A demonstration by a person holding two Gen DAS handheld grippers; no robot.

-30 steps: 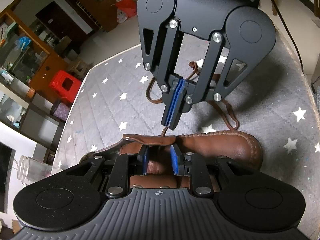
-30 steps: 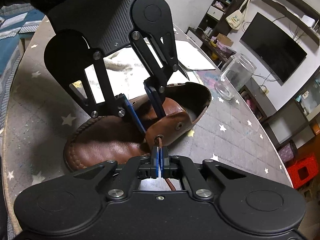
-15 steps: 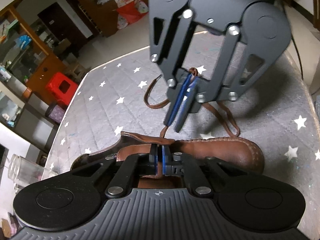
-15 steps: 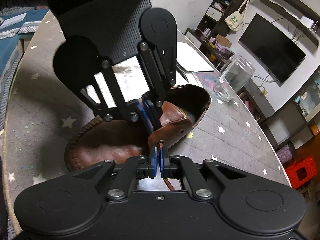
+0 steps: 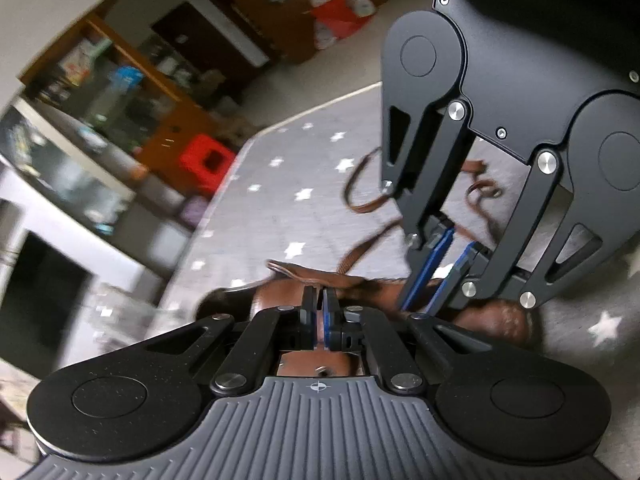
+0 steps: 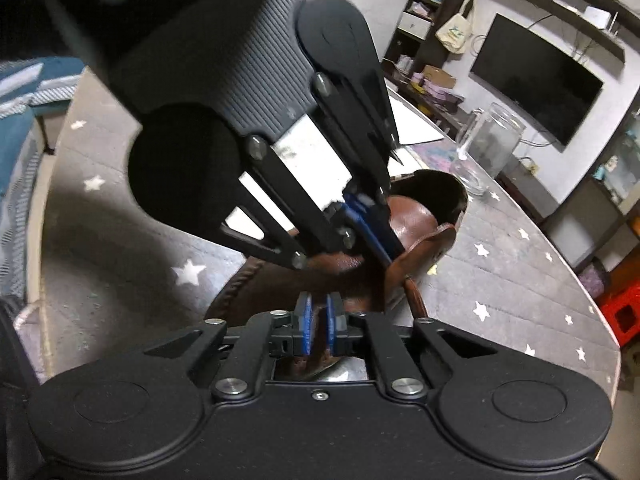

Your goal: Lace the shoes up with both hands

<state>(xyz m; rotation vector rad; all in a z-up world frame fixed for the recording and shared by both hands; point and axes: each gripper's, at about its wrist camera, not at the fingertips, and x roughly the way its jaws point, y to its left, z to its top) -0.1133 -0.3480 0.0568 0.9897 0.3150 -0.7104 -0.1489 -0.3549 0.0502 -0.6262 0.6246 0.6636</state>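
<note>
Brown leather, soft and creased, makes up the shoe (image 6: 420, 220) that sits on the grey star-printed cloth (image 6: 520, 264) just under both of my tongs. I judge it light and floppy at the eyelet flaps, stiffer along the stitched toe rim, so it will slide on the cloth if I tug without pinning it.

My left gripper (image 5: 319, 316) is pinched almost fully together over the upper edge of the shoe's throat; it looks to be nipping the leather flap, though I cannot tell for certain that the pads bite it. My right gripper (image 6: 318, 322) has its jaws opening, a narrow gap showing between the blue pads and nothing in it; the lace (image 6: 414, 298) stands just to the side, free of them.

That lace is a thin, flat leather thong, limp, a bit slick. Best taken near its tip, close to the eyelet it comes out of. Its slack lies looped on the cloth beyond the shoe (image 5: 362, 200).

In the right wrist view the shoe's long axis runs from toe at lower left to open heel at upper right, toward the glass jar (image 6: 492, 140).
</note>
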